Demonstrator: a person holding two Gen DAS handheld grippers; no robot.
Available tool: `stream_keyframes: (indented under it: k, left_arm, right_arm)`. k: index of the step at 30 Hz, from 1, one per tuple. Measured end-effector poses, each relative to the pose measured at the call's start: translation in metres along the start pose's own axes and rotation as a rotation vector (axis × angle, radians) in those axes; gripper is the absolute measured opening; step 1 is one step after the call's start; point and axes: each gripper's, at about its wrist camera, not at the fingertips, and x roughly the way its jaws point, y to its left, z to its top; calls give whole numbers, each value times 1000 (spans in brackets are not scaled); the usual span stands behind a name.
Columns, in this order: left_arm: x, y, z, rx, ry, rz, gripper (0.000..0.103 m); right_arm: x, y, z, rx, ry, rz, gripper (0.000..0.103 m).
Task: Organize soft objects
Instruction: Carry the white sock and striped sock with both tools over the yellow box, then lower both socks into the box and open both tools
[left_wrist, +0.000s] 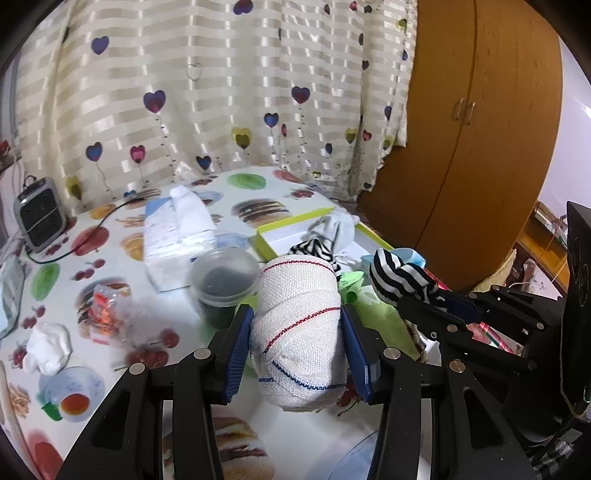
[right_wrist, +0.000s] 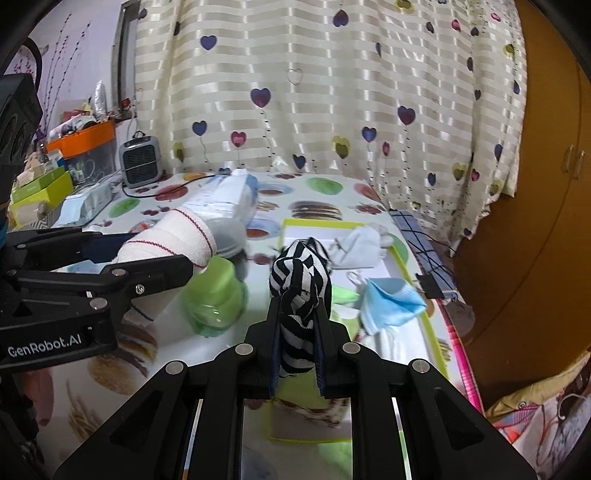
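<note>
My left gripper (left_wrist: 297, 314) is shut on a white bandage roll (left_wrist: 299, 332) with red and blue stitching, held above the table; it also shows in the right wrist view (right_wrist: 173, 240). My right gripper (right_wrist: 299, 314) is shut on a black-and-white striped sock (right_wrist: 299, 284), which also shows in the left wrist view (left_wrist: 402, 277). A lime-rimmed white box (right_wrist: 417, 280) on the table holds a white sock (right_wrist: 360, 247) and a light blue face mask (right_wrist: 391, 302). Another striped piece (left_wrist: 314, 247) lies by the box.
A round plastic tub (left_wrist: 223, 280), a green jar (right_wrist: 214, 295), a tissue pack (left_wrist: 177, 236), a crumpled white cloth (left_wrist: 48, 347) and a small grey heater (left_wrist: 38, 214) stand on the fruit-patterned table. A curtain hangs behind; a wooden wardrobe (left_wrist: 480, 129) is on the right.
</note>
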Motion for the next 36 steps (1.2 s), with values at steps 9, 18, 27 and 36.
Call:
stream_keyframes:
  k: [9,18,27,36]
  left_arm:
    - [28,-11,14,8,20,-36,47]
    - [60,-21,26,-3,63,-83,47]
    - [91,-37,34,18,92,-120,47]
    - [119,-48,35,44,130,-128,47]
  right_arm:
    - [7,-27,-7,40,29,-28,15]
    - [16,-56,-15,93,74,-56,15]
    - [32,-67,-24,113,135,-60,15]
    - [44,-75,-30,122,178,-77,15]
